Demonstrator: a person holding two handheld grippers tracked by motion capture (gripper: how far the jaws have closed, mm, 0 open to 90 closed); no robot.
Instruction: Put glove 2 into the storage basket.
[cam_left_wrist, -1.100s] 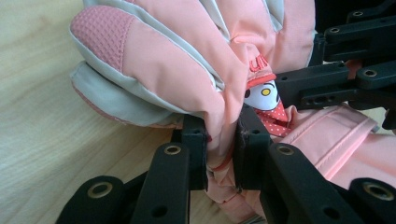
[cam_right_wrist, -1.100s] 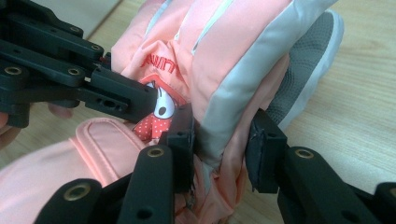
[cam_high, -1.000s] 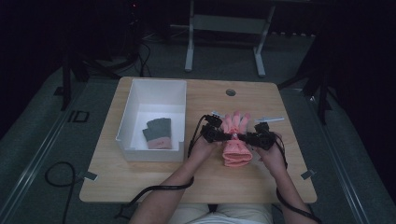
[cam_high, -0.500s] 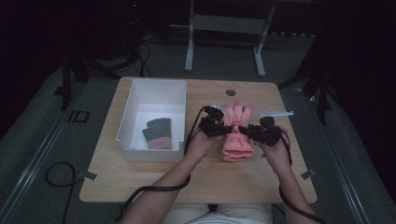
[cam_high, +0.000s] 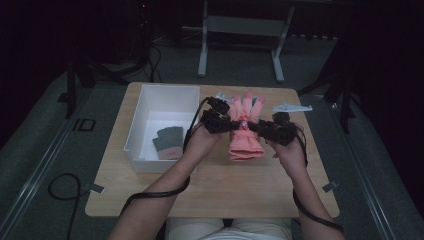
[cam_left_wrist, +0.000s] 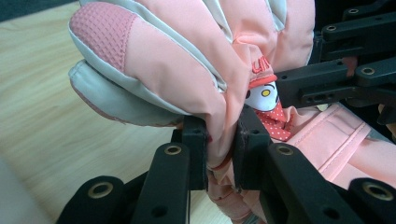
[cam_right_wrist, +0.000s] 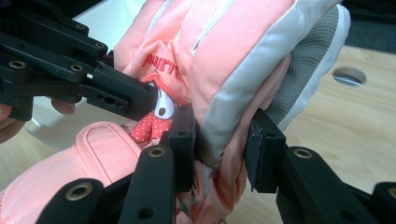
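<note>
You have the pink glove (cam_high: 245, 131) lifted off the counter (cam_high: 210, 185) beside the white bin (cam_high: 165, 102), its long axis running away from you, fingertips far and cuff near, with your left gripper (cam_high: 231, 124) and right gripper (cam_high: 256, 127) each clenched on its wrist from opposite sides.

Probably lab: dark room, cabled floor (cam_high: 60, 187)

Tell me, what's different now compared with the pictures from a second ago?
Both hands have lifted the pink glove off the table and carried it a little farther from the person. The left gripper and right gripper stay clamped on its two sides, as before. The white bin and the dark glove inside it have not moved.
</note>
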